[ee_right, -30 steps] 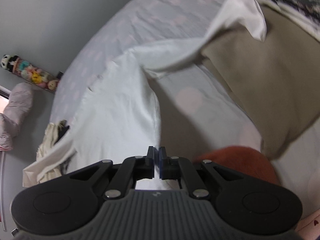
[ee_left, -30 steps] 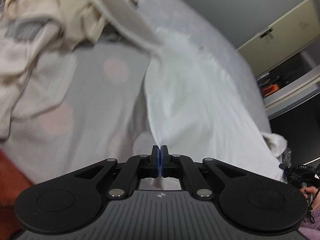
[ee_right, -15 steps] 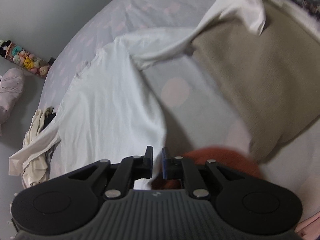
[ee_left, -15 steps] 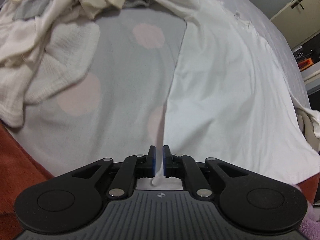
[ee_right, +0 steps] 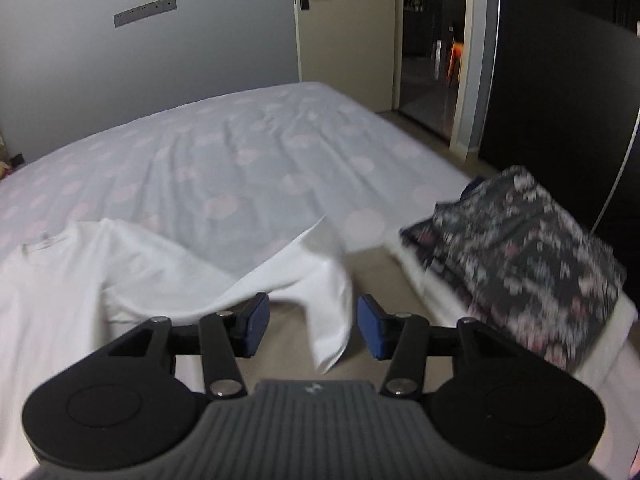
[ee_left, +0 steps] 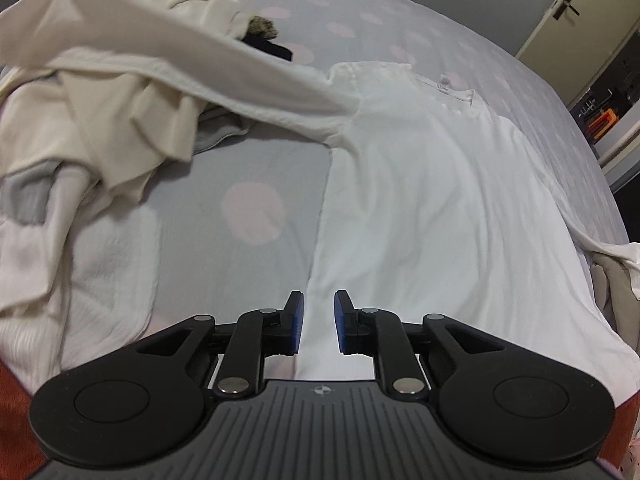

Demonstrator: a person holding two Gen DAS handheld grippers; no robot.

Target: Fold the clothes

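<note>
White T-shirt (ee_left: 432, 216): spread face-up over the centre and right of the left wrist frame, neck label toward the top, hem toward the bottom edge; lies on the dotted bedsheet (ee_left: 256, 184). In the right wrist view, occupies the lower left.
Left-side sleeve (ee_left: 224, 68): runs from the shirt's shoulder toward the upper left of the left wrist frame, draped over the heap of cream clothes (ee_left: 100, 132).
Right-side sleeve (ee_right: 320, 280): stretched toward lower centre of the right wrist frame, its end resting on a beige garment (ee_right: 384, 292), not flat on the sheet.
Left gripper (ee_left: 318, 318): jaws a little apart after just opening, blue pads clear of the cloth; shirt's side edge passes beneath the gap, nothing pinched.
Right gripper (ee_right: 314, 330): jaws spread wide after just opening; sleeve end seen between the pads but not pressed by them.
Folded patterned garment (ee_right: 520, 252): dark floral, stacked at the right of the right wrist frame, apart from the shirt.
Step in hand: judged as laying out finished, shirt released flat, folding proper not begun.
Next move: likely taking a sleeve and shoulder and carrying them inward over the body; calls for lifting both sleeves clear of the neighbouring clothes first, and pinching one layer of the seam only.
</note>
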